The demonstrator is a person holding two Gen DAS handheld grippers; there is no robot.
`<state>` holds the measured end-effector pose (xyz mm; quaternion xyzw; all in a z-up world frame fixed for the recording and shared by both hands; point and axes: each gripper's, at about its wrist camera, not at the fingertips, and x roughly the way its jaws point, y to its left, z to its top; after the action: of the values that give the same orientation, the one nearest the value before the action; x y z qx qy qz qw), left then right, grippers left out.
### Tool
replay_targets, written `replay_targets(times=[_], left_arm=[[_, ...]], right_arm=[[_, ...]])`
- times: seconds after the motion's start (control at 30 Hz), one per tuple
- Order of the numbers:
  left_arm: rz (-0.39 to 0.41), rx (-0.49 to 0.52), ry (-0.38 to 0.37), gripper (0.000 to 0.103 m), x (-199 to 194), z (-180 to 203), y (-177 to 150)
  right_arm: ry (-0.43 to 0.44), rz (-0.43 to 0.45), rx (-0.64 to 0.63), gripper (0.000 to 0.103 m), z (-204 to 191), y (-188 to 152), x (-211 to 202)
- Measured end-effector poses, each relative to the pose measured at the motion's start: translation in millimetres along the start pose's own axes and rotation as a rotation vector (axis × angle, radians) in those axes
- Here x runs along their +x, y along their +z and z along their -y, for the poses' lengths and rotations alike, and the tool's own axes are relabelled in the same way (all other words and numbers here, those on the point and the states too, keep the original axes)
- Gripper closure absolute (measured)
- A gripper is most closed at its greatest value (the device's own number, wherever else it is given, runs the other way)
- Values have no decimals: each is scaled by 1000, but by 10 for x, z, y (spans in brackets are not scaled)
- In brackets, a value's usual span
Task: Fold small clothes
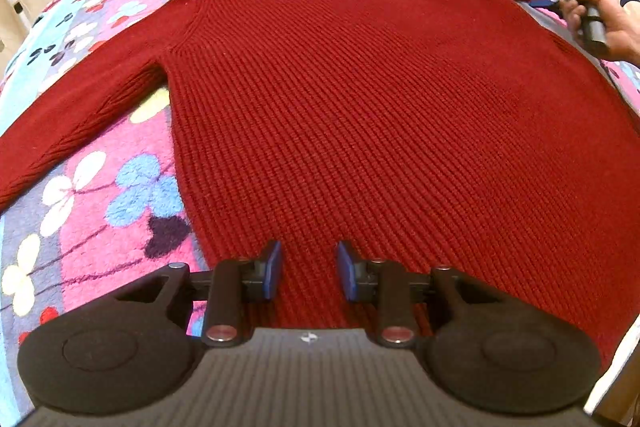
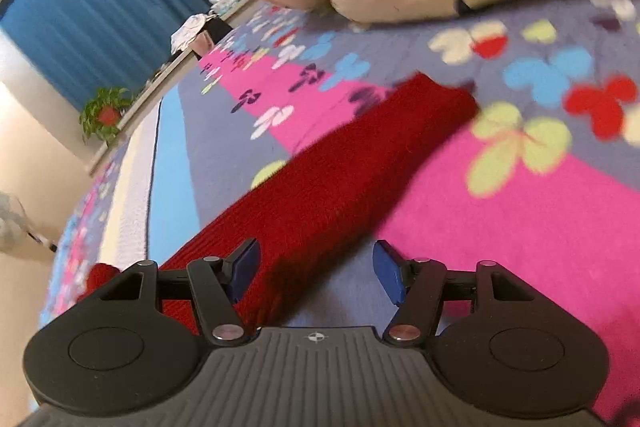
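Red sweater (image 1: 360, 99) lies flat, collar pointing away; both tongs (image 1: 308, 271) (image 2: 316, 271) apart, seemingly gripping nothing.

Left tongs (image 1: 308, 269) pointing steeply downward, jaws standing slightly apart, right tongs (image 2: 316, 273) angling downward, jaws gaping wider, nothing gripped.

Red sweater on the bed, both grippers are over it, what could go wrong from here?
The left gripper is open over the hem of the sweater, well in from the edge; closing there could bunch the knit, not catch the hem. The right gripper straddles only one edge of the sleeve, so it may pinch partly and let the sleeve slip or twist. The blanket is fluffy; pads could snag it too.
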<state>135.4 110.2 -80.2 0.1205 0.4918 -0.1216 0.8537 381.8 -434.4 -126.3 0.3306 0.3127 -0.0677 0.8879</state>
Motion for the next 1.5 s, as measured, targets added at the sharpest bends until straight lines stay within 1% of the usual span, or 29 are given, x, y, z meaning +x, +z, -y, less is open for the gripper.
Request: replay_targets(times=[0.03,0.1,0.13,0.17,0.27,0.33,0.37,0.43,0.5,0.53,0.57,0.6,0.63,0.7,0.73,0.77,0.83,0.87,0.93,1.0,1.07,1.1,1.13,1.17,1.2,1.23,1.3,1.37,1.5], left_arm=[[2,0,0,68,21,-14,1],[5,-2,-2,68,64,-55,12],[6,-5,-2,68,78,-67,14],[6,-6,-3,68,106,-82,13],[10,-6,-4,68,114,-95,5],[12,-5,-7,68,131,-108,-3],[12,-6,-7,68,131,-113,-5],[12,-4,-5,68,125,-112,-5],[12,3,-3,67,121,-102,-3],[12,5,-3,67,123,-99,-3],[12,4,-3,67,120,-99,-1],[12,4,-3,68,119,-99,-1],[12,5,-3,67,119,-97,-1],[12,5,0,67,119,-92,1],[12,5,0,68,120,-91,1],[12,4,0,68,121,-90,0],[13,4,-2,67,124,-95,-6],[14,4,-2,67,123,-95,-5],[14,3,-5,67,126,-105,-5],[13,0,-7,67,126,-113,-2],[14,-1,-7,67,124,-119,-7],[15,-2,-6,67,119,-119,-10],[18,-3,-3,67,112,-115,-16],[21,0,0,67,106,-110,-25],[23,3,3,67,95,-103,-32],[24,3,4,67,82,-101,-40],[22,-10,3,66,57,-107,-55],[18,-31,7,64,24,-120,-58],[24,-111,24,58,-102,-147,-98]], right_arm=[[-6,7,-37,38,-45,8,54],[-27,33,-111,53,-129,13,153],[-37,36,-134,74,-148,22,213],[-45,36,-141,83,-151,37,256],[-26,71,-136,89,-128,122,250],[-31,147,-206,89,-179,214,142],[-51,197,-228,89,-182,282,74],[-155,303,-189,89,-33,454,-60],[-343,366,-92,89,285,585,-139],[-408,362,-47,89,457,615,-147],[-429,322,8,88,659,638,-130],[-400,259,73,87,868,646,-92],[-351,243,121,87,1027,630,-92],[-279,262,133,83,1138,641,-145],[-257,263,158,78,1185,661,-155],[-233,270,201,76,1243,676,-169],[-202,292,283,76,1379,666,-191],[-199,304,314,79,1439,670,-203],[-212,313,348,80,1482,662,-234],[-255,310,331,80,1417,685,-252],[-339,286,286,77,1255,692,-257],[-403,262,252,75,1167,701,-264],[-457,245,216,70,1073,680,-293],[-501,230,182,59,1024,661,-341],[-541,218,161,53,961,646,-385],[-575,210,157,49,919,628,-448],[-631,192,146,49,842,553,-638],[-596,192,115,49,721,465,-891],[-438,195,3,49,341,251,-1437]])
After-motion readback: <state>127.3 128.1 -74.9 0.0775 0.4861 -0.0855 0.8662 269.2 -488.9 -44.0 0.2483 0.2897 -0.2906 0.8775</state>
